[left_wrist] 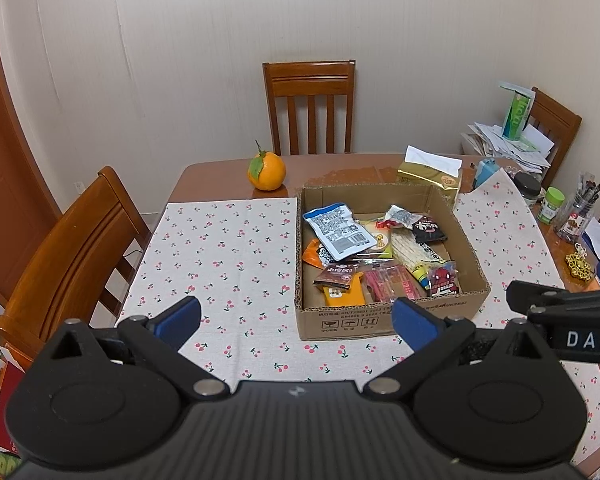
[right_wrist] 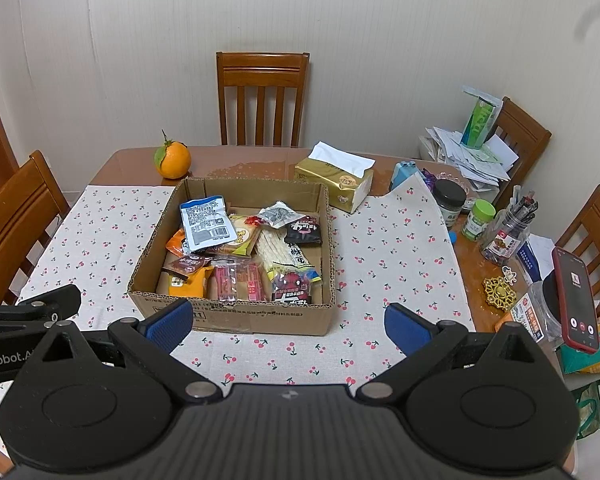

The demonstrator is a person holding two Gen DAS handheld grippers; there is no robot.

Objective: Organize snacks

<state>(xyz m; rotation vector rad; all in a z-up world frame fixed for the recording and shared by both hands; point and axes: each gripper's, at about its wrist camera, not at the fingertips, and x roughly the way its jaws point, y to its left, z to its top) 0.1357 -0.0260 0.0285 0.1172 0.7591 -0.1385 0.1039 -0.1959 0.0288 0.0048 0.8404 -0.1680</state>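
Observation:
An open cardboard box [left_wrist: 384, 318] [right_wrist: 236, 318] sits on the cherry-print tablecloth [left_wrist: 228, 256] [right_wrist: 388, 256] and holds several snack packets. A blue-and-white packet [left_wrist: 338, 230] [right_wrist: 206, 222] lies on top at the back left, an orange packet [left_wrist: 342, 294] [right_wrist: 186, 284] at the front left, a red packet [left_wrist: 392, 286] [right_wrist: 238, 284] in the front middle. My left gripper [left_wrist: 296, 320] is open and empty, above the cloth before the box's left front corner. My right gripper [right_wrist: 288, 326] is open and empty, before the box's right front corner.
An orange [left_wrist: 267, 171] [right_wrist: 173, 159] and a gold tissue box [left_wrist: 430, 174] [right_wrist: 336, 182] stand behind the box. Jars, papers and a phone [right_wrist: 576, 300] crowd the right edge. Wooden chairs [left_wrist: 310, 106] [right_wrist: 262, 98] ring the table.

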